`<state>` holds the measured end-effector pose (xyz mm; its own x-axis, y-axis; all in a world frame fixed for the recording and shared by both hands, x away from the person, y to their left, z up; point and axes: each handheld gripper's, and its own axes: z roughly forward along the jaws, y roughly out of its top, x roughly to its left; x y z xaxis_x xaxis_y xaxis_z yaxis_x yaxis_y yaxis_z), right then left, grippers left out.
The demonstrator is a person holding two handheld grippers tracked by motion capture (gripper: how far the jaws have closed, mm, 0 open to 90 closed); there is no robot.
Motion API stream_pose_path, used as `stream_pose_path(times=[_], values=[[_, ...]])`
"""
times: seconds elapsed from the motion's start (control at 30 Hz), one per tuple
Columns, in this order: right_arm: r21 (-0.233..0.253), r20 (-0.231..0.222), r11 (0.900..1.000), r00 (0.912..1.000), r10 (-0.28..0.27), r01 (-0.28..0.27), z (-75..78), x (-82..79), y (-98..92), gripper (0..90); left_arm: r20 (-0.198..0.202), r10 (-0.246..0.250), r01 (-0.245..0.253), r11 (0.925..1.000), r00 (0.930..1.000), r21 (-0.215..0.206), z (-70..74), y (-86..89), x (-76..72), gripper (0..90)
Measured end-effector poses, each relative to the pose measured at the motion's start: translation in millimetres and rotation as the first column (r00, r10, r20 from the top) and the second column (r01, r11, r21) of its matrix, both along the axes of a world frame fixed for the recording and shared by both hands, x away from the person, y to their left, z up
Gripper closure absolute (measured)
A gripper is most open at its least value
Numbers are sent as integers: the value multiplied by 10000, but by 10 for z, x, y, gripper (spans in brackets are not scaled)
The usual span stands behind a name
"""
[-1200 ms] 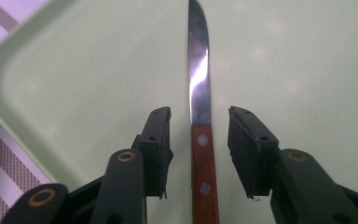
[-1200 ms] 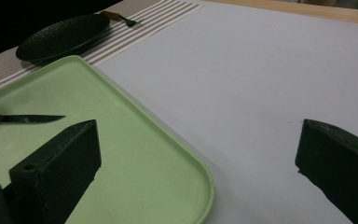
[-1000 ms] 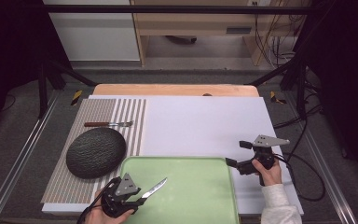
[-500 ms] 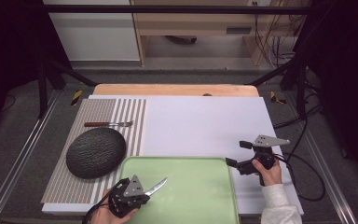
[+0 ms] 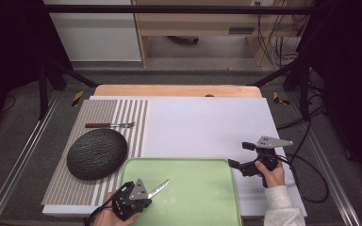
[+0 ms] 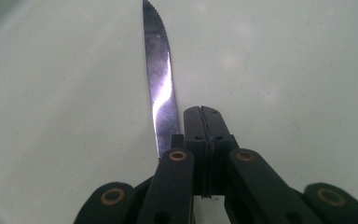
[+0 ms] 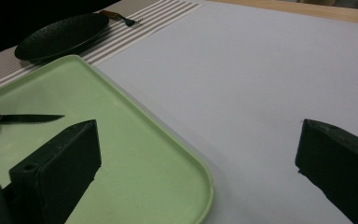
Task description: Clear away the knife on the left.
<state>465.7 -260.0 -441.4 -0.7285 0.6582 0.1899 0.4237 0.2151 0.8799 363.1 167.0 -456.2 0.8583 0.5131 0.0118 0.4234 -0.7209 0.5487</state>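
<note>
Nearest the person, the left gripper (image 5: 134, 197) is seen at the near left corner of the green tray (image 5: 202, 197), jaws pressed together on the handle end of a knife (image 5: 159, 189), which is thereby held; the grip itself is hidden beneath the jaws in the left gripper view, but no gap is visible between them. The serrated blade is carried just above the tray floor, its long axis running forward and to the right from the gripper, tip toward the tray's middle. Whether the blade touches the tray cannot be told. The right gripper (image 5: 245, 157) is held off the tray's far right corner over the white mat (image 5: 207, 127), jaws spread wide and empty. Farther left, a dark plate (image 5: 96, 153) is set on the striped placemat (image 5: 61, 183), with a fork (image 5: 109, 125) lying crosswise beyond it. The placemat lies to the left of the knife, so the left hand is judged much the nearer for any setting-down beside the plate, with the blade's axis probably to be turned first
</note>
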Motion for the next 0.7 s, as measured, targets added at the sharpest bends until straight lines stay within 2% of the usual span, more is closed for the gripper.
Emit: stream_pose_path(times=[0.4, 0.7], values=[[-2, -2, 10000, 10000, -1, 1, -1, 1, 2, 6, 180, 71, -76, 9997, 9998, 225, -5, 20, -9, 899], [-13, -12, 10000, 10000, -1, 1, -2, 1, 2, 6, 186, 344, -348, 9991, 9992, 245, -5, 65, -1, 899]])
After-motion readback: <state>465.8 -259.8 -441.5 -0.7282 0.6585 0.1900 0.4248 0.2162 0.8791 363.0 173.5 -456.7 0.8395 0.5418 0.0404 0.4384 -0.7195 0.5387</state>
